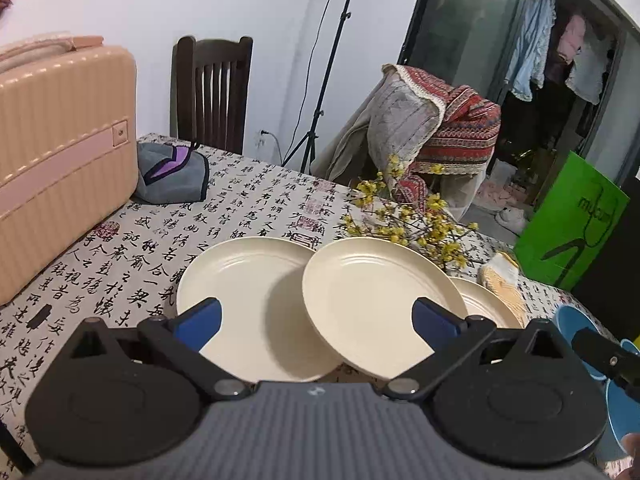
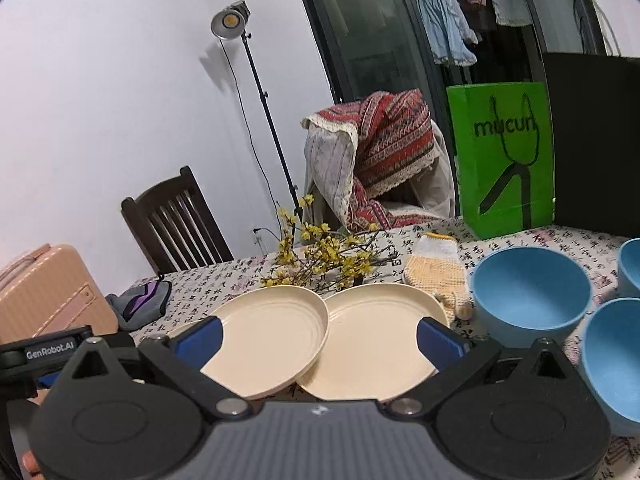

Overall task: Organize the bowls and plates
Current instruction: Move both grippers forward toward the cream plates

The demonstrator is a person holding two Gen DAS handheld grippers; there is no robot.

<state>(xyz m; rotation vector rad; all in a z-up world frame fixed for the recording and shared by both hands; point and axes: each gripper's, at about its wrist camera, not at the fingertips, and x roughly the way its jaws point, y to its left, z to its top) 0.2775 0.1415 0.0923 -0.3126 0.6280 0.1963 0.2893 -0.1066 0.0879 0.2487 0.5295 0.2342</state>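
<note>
Plates (image 1: 248,304) and bowls are spread in front of my two grippers on the calligraphy-print tablecloth (image 1: 132,256). My left gripper (image 1: 316,320) has its blue-padded fingers (image 1: 198,322) spread wide and grips nothing; it hovers over the near edges of two cream plates. The left plate lies flat on the cloth, and the middle plate (image 1: 368,300) sits with its left rim overlapping on top of it, tilted up a little. A third cream plate (image 1: 484,304) peeks out from behind the middle one on the right, partly hidden by my right-hand finger.

My right gripper (image 2: 318,342) is likewise wide open and empty, its blue pads (image 2: 438,342) framing the middle plate (image 2: 264,336) and the third plate (image 2: 376,340); here the middle plate's rim rides over the edge of the third. Just to the right of those stand three blue bowls: one (image 2: 530,294) nearest the plates, another (image 2: 612,356) closer to me, and a third (image 2: 632,266) cut by the frame edge. All sit upright and apart from the plates.

Behind the plates lies a spray of yellow flowers (image 2: 320,256) and beside it a yellow-and-white knitted glove (image 2: 434,276). Farther left on the table rest a grey and purple pouch (image 1: 172,176) and a pink suitcase (image 1: 60,160). A green paper bag (image 2: 504,156) stands at the far right of the table.
</note>
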